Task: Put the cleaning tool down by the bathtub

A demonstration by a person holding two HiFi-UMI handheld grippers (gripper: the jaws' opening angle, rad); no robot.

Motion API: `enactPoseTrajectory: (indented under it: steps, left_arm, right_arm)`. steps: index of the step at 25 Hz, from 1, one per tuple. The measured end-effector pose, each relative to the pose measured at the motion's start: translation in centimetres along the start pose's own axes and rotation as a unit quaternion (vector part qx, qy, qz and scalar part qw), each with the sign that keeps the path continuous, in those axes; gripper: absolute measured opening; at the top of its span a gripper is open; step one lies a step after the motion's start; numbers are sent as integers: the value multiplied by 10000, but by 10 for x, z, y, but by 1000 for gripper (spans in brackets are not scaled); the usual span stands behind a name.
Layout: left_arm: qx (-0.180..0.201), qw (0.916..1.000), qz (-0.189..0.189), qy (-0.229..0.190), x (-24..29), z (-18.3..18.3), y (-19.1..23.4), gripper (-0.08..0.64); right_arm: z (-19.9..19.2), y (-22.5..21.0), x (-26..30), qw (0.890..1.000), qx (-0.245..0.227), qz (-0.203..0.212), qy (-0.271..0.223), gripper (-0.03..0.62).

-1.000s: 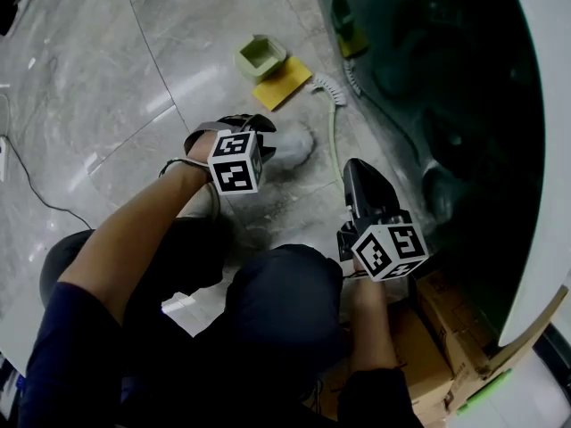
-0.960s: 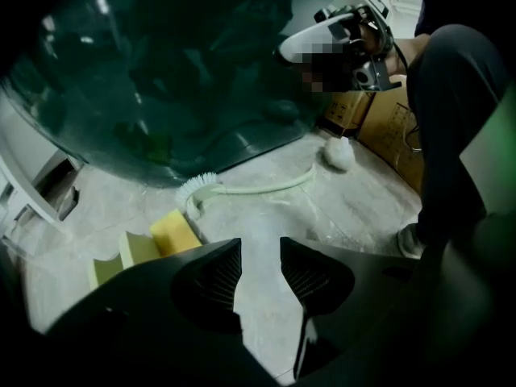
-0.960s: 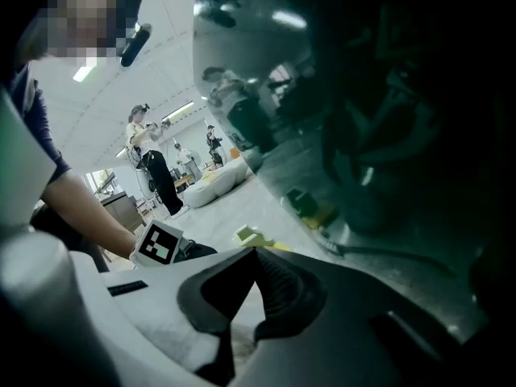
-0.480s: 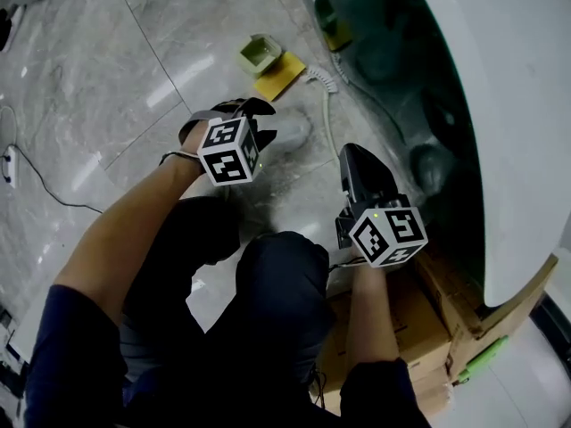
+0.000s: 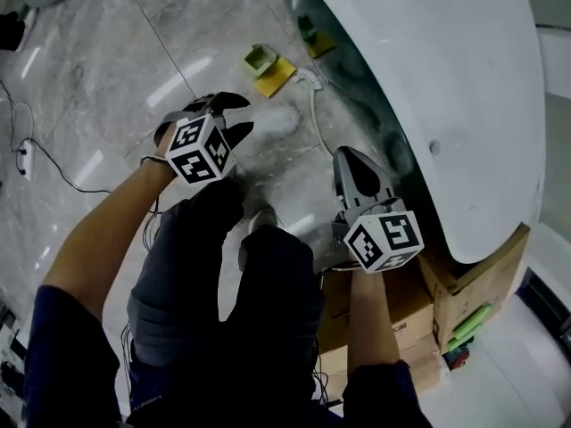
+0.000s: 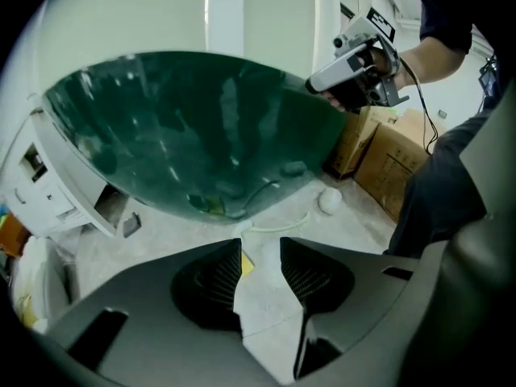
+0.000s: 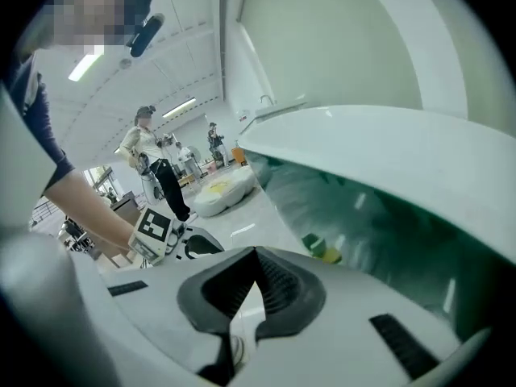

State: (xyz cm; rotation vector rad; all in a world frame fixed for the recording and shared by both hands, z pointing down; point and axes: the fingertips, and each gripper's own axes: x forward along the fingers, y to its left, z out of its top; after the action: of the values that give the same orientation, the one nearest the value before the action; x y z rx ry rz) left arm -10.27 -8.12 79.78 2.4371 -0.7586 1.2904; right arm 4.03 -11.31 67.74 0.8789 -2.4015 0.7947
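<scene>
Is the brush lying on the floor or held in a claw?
Lying on the floor, beside the bathtub. The left claw is open and empty, with the brush flat on the floor beyond its jaws.

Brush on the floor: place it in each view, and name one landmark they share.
Head view: brush upper centre, on the floor beside the bathtub.
Left gripper view: centre, just beyond the jaws.
Right gripper view: not in it.
Shared landmark: the bathtub's dark green side.

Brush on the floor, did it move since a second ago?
No. The brush lies with its bristly end right beside the yellow sponge, same as before; only the view shifted.
</scene>
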Motion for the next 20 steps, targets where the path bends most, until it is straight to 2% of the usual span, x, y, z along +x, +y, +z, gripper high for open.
enactPoseTrajectory:
  steps: [5,11,20]
  left_arm:
    - [-57,9994,184,-283,-70,50,-8,167]
    - [-174,9966,308,-742,-157,112,-18,167]
    - [-563,9844,781,-1476,-278,212,-35,166]
  right_arm:
    - [45,22,-47,9999,1,-109,-97,5]
    - [96,58,-109,9993,-228,-236,-184,5]
    - [168,94,-200,9975,-178,-331,-596,5]
